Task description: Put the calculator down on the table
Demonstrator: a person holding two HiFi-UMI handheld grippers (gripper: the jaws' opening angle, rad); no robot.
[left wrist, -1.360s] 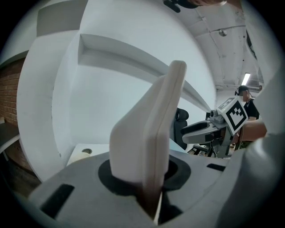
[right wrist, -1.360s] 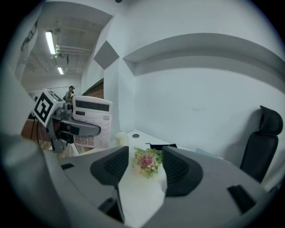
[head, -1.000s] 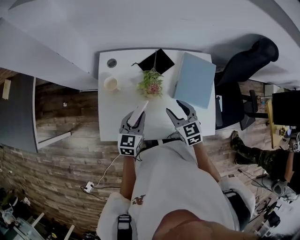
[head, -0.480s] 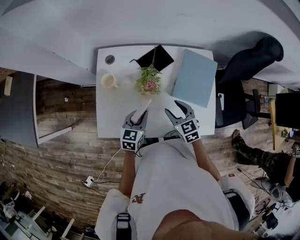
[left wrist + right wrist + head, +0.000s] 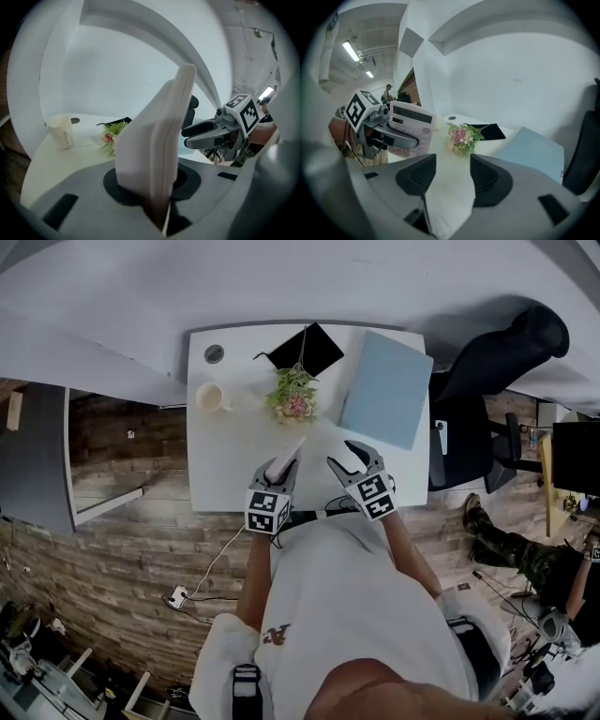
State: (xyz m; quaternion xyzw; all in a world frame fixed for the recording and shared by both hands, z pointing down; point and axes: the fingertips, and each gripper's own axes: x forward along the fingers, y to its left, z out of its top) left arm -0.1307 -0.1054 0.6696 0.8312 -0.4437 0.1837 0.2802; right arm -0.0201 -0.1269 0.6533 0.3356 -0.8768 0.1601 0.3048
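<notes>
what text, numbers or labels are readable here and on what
None can be read.
calculator: display and key legends too blurred to read.
shirt: small red mark, too small to read.
marker cubes: black-and-white square patterns, no words.

The head view looks steeply down from above the person onto the whole white rectangular table (image 5: 225, 465). Each gripper view sits low, close behind its own jaws, facing across the tabletop toward the pale wall (image 5: 117, 70). Both share the small bunch of pink flowers with green leaves (image 5: 461, 137). The left gripper view catches the right gripper (image 5: 187, 137) at its right, and the right gripper view catches the left gripper (image 5: 410, 137) at its left.
</notes>
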